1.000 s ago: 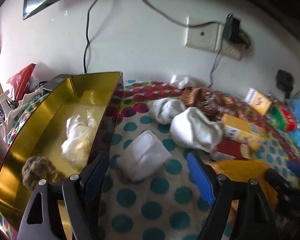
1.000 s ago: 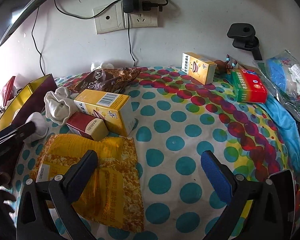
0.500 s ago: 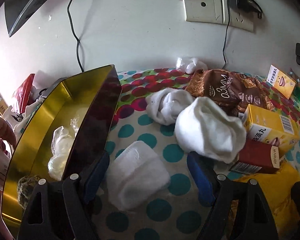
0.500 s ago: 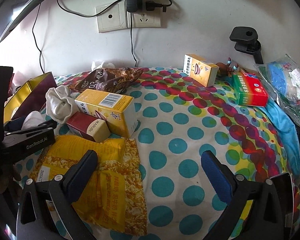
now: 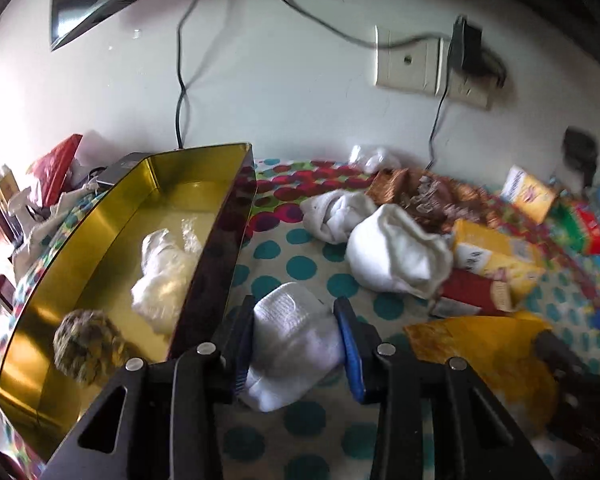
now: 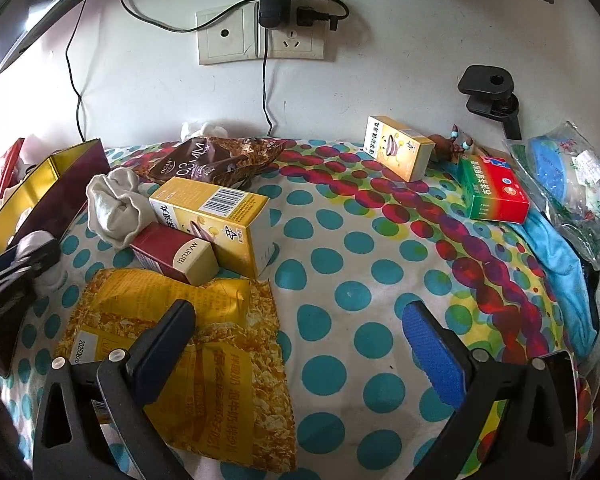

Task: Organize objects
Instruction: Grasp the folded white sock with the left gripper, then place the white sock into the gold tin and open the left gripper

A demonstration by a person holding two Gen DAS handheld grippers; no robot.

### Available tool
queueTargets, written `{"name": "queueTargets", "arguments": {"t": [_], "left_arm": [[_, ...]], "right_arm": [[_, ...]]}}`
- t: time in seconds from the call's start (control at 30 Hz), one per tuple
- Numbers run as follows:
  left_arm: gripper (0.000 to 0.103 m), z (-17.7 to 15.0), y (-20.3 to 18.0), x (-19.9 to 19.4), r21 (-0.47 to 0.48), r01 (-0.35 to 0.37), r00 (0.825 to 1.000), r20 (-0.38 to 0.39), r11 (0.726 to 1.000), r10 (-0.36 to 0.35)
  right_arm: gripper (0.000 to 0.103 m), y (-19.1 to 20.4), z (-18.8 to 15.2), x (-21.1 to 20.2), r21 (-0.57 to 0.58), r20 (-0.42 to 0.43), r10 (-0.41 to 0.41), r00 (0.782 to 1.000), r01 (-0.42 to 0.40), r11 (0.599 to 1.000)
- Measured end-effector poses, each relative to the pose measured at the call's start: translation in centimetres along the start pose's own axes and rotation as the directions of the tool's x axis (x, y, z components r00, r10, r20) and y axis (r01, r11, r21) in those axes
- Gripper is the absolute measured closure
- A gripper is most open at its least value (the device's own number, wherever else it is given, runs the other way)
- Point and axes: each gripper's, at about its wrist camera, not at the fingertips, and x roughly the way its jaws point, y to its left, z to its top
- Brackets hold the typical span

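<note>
Polka-dot cloth (image 5: 268, 440), left claw (image 5: 296, 340) angled down, closing on white sock (image 5: 292, 336)

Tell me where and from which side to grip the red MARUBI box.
Grip the red MARUBI box across its long side faces near the cream end, coming from above: it lies flat, the yellow carton crowds its far side, and the yellow bag its near side.

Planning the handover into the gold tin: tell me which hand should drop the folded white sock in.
Left. Its tongs are closing with the folded white sock between the pads, right beside the gold tin. The right tongs hang open and empty over the yellow bag, farther from the tin.
</note>
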Motion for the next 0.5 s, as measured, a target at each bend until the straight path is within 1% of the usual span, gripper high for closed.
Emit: {"name": "queueTargets", "arguments": {"t": [0.07, 0.13, 0.2, 0.3, 0.37, 0.5], "left_arm": [[0.065, -0.1, 1.0, -2.0, -0.029, 0.045, 0.999, 0.03, 0.999, -0.044], [0.065, 0.2, 2.0, -3.9, -0.043, 0.066, 0.996, 0.066, 0.997, -0.064], [0.065, 0.4, 3.1, -5.4, -0.06, 0.072, 0.994, 0.086, 0.996, -0.067], [0.065, 0.7, 6.1, -7.5, -0.091, 0.057, 0.994, 0.102, 0.994, -0.047], [0.065, 0.2, 7.9, -8.0, -0.09, 0.029, 0.996, 0.083, 0.995, -0.021], [0.065, -1.4, 10.1, -7.3, -0.069, -0.014, 0.999, 0.03, 0.998, 0.016]], "right_arm": [[0.0, 0.0, 0.0, 0.0, 0.003, -0.001, 0.003, 1.0, -0.003, 1.0], [0.0, 0.0, -0.1, 0.0, 0.007, -0.003, 0.009, 1.0, -0.009, 1.0], [0.0, -0.1, -0.1, 0.1, 0.012, -0.005, 0.015, 1.0, -0.015, 1.0], [0.0, -0.2, -0.1, 0.1, 0.018, -0.008, 0.024, 1.0, -0.024, 1.0], [0.0, -0.3, 0.0, 0.2, 0.02, -0.009, 0.026, 1.0, -0.025, 0.999], [0.0, -0.4, 0.0, 0.1, 0.017, -0.006, 0.021, 1.0, -0.021, 1.0]]}}
